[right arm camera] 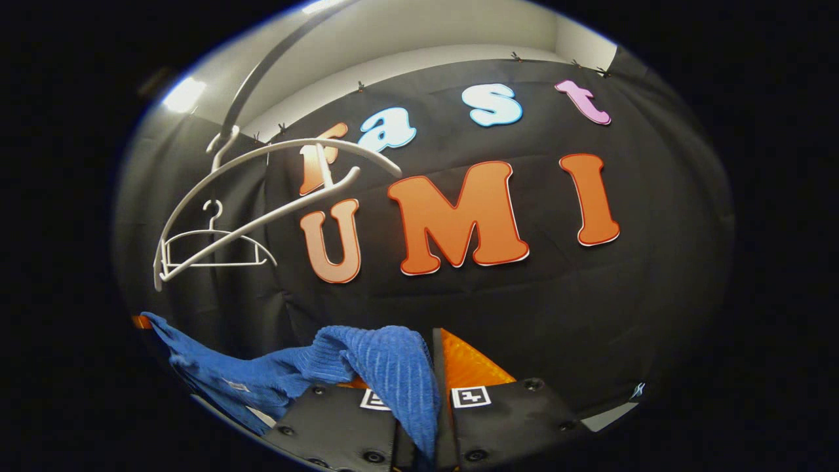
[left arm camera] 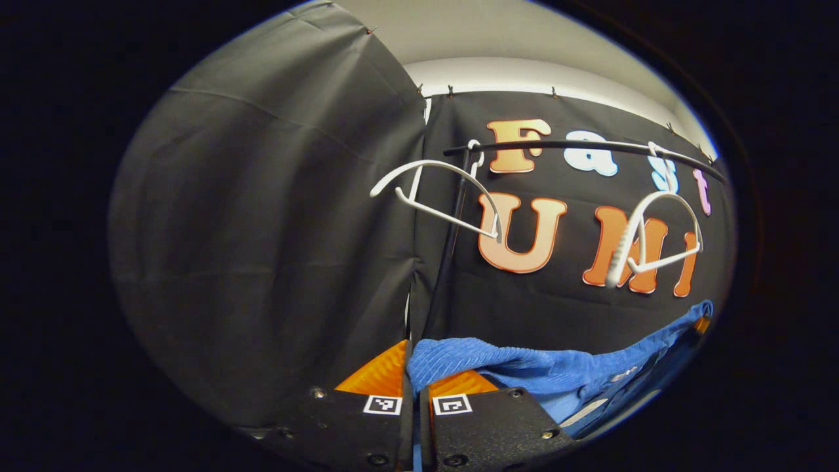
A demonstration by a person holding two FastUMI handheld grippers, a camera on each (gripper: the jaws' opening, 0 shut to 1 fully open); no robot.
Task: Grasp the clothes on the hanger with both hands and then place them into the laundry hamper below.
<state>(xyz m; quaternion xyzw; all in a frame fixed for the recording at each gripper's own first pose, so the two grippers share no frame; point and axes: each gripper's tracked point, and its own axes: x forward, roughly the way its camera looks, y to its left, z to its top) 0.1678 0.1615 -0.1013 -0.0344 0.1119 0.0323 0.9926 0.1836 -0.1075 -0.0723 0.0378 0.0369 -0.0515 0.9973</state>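
So my left gripper [left arm camera: 413,393] has its fingers pinched nearly together on one end of the blue garment [left arm camera: 524,367], and the cloth comes up out of the narrow gap and drapes off to the right in the left gripper view. Same deal on the other side: my right gripper [right arm camera: 429,393] is closed down on the other end of the blue garment [right arm camera: 387,367], with a ribbed fold hanging over one finger and the rest sagging away to the left in the right gripper view. The cloth hangs slack between the two tools, so both grips look solid to me.

Further out, the two white hangers [left arm camera: 446,196] are on the black rail [left arm camera: 590,147] above and behind, both bare, both well apart from the cloth. The nearer one sits tilted. From the right gripper view I see the hangers [right arm camera: 262,190] up to the left, again with nothing on them.

So my read: grab done, garment is off the hanger. What's left is the whole second half, lowering it and letting go into the laundry hamper. I can't say how close I am to that from here, both cameras are looking at the wall.
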